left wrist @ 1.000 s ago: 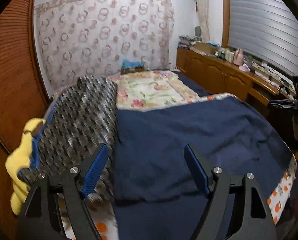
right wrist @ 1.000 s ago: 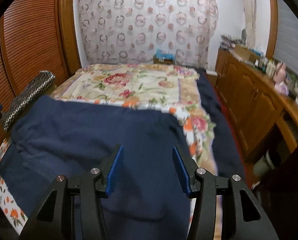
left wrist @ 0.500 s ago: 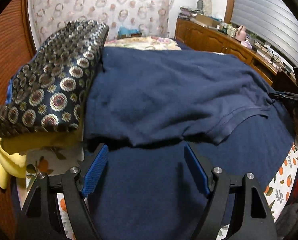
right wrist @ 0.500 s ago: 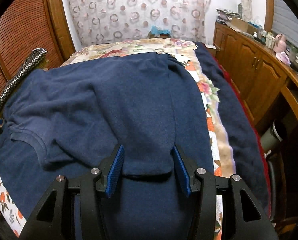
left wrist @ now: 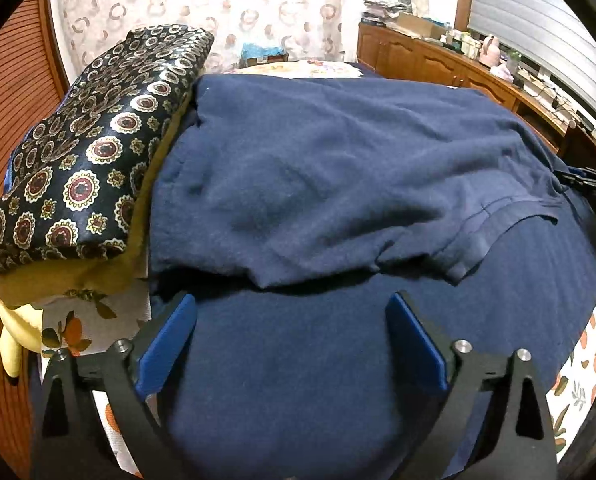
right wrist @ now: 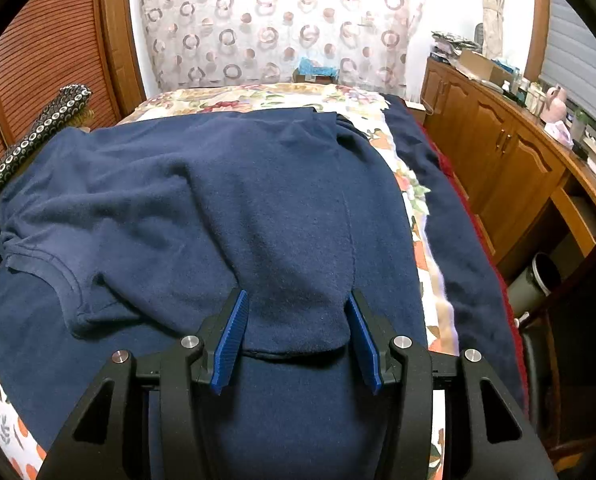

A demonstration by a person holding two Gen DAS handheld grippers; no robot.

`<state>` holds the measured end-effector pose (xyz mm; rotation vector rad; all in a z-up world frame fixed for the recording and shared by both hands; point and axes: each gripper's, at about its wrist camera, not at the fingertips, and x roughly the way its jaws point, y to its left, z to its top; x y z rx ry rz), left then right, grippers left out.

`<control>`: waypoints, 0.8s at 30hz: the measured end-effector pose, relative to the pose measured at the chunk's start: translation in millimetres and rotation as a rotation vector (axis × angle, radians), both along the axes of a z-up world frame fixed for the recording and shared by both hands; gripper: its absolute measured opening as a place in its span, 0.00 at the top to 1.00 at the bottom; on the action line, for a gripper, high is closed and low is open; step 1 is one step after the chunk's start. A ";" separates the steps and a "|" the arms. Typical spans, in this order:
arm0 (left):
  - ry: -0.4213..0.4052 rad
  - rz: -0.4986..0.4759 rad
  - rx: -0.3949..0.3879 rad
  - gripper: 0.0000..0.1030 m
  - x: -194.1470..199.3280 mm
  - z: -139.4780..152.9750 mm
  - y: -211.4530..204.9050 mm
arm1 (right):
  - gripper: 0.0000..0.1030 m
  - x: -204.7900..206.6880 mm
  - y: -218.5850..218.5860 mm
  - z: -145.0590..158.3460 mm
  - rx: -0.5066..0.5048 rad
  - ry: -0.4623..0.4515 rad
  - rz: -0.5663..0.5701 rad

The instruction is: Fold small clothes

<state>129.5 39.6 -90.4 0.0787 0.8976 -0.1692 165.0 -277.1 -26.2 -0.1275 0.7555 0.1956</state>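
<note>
A navy blue garment (left wrist: 317, 168) lies spread on the bed, its upper part folded over toward me onto the lower layer (left wrist: 298, 380). It also shows in the right wrist view (right wrist: 202, 208), with a hemmed edge (right wrist: 62, 284) at the left. My left gripper (left wrist: 292, 328) is open and empty, low over the lower layer, just before the folded edge. My right gripper (right wrist: 296, 328) is open; a fold of the garment lies between its blue pads (right wrist: 230, 340), not clamped.
A stack of folded clothes topped by a dark medallion-patterned cloth (left wrist: 86, 168) sits at the left of the bed, over a yellow item (left wrist: 14, 344). A floral bedspread (right wrist: 258, 96) lies beyond. Wooden cabinets (right wrist: 505, 168) run along the right.
Both grippers have dropped low and close to the bed. The garment's upper part now lies folded toward me, and the view has tilted down onto it.
</note>
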 end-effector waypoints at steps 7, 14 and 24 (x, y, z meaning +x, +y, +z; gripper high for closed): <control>0.010 -0.004 -0.003 0.00 3.8 -1.2 -0.4 | 0.49 6.1 8.6 -12.0 -0.005 -0.002 0.003; 0.003 -0.004 -0.059 0.02 -3.4 0.7 15.9 | 0.49 6.2 8.3 -12.1 -0.006 -0.002 0.004; -0.082 0.093 -0.197 0.47 -10.8 24.6 57.6 | 0.49 5.3 6.5 -12.5 -0.010 -0.002 0.007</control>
